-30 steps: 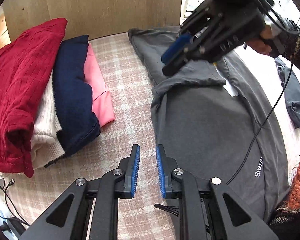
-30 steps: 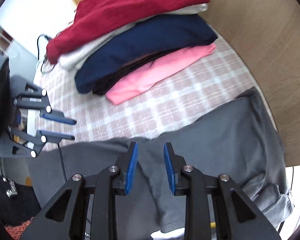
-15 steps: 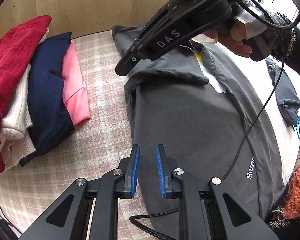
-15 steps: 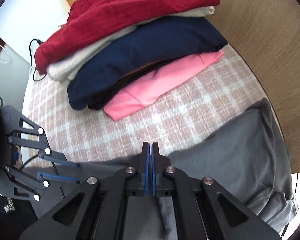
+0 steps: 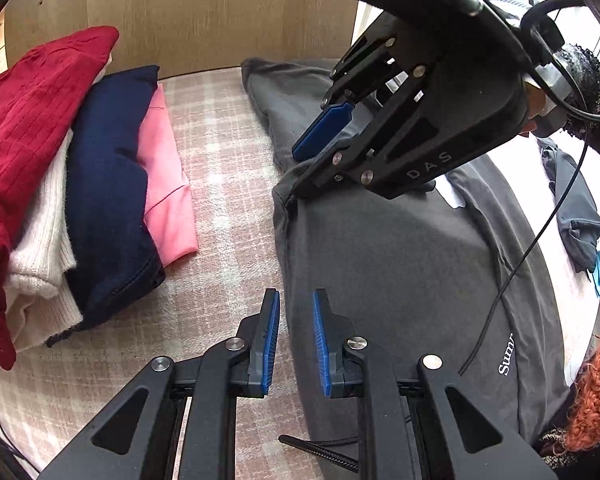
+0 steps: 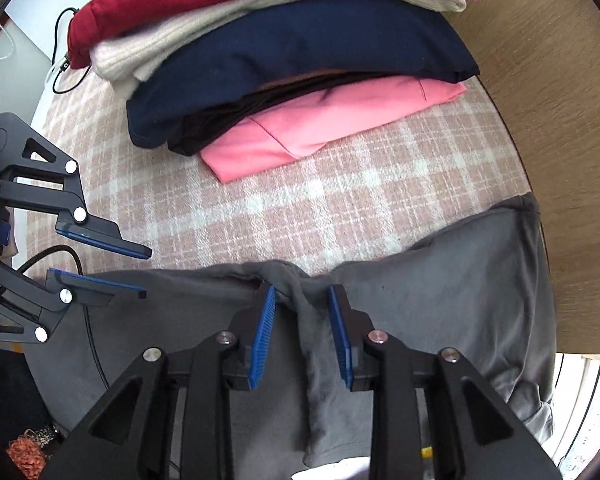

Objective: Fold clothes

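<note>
Pink plaid bedcover [image 6: 300, 208], wood headboard [image 5: 204, 12]; left gripper [image 5: 295, 312] parted, empty; right gripper [image 6: 302, 304] opening astride grey shirt [image 6: 440, 280] ridge.

Colours and patterns of the visible items

The shirt [image 5: 400, 272] is dark grey with white lettering. The cover [image 6: 300, 204] under it is pink-and-white plaid. Stacked clothes: red ribbed sweater [image 5: 32, 112], cream knit [image 5: 40, 256], navy garment [image 5: 108, 208], pink garment [image 5: 164, 176]. Both grippers are black with blue pads [image 5: 269, 344]. The board [image 5: 180, 12] behind is light wood grain.
</note>
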